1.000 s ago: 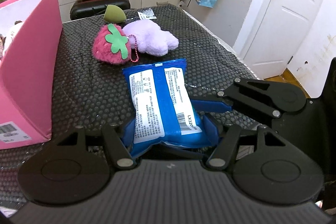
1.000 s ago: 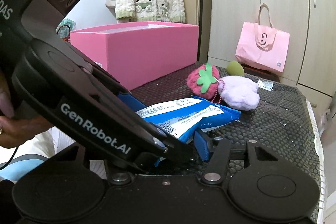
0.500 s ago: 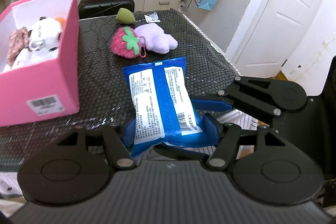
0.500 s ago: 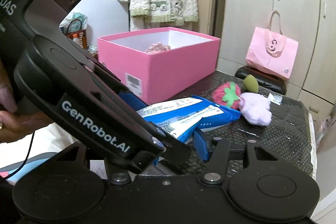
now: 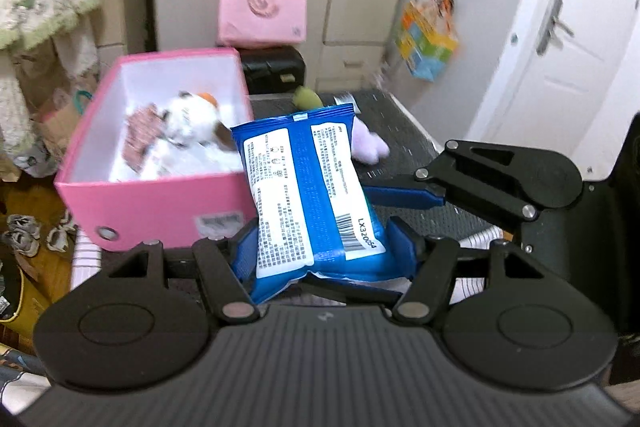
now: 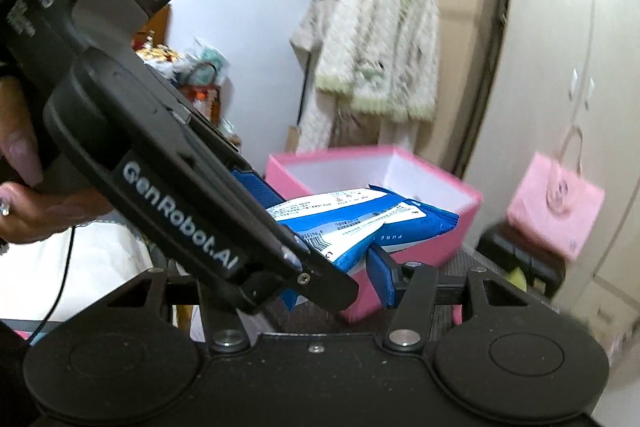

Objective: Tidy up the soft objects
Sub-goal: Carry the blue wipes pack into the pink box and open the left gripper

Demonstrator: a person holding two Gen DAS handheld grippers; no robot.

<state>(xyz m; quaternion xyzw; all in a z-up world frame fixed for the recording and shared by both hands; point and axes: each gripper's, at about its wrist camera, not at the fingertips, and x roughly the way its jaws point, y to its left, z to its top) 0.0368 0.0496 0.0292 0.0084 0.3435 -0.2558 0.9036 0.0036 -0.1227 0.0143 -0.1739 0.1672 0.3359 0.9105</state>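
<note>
A: Left to right, what's there?
B: Pink box (image 5: 160, 215) w/ a white plush (image 5: 192, 115) and other soft bits inside, on the black table (image 5: 404, 131). Then the blue tissue pack (image 5: 308, 195), clamped at its near end by the left gripper (image 5: 324, 247), lifted, beside the box's right wall.
A: Behind it?
B: Green sponge (image 5: 306, 97) and purple plush (image 5: 368, 147), partly hidden by pack.
A: Right gripper (image 5: 432, 193)?
B: Just right of pack. One blue finger (image 6: 382, 275) shows, other's hidden behind left unit; can't tell how wide it stands. Pack (image 6: 360, 223) sits in front of box (image 6: 424, 247) there.
</note>
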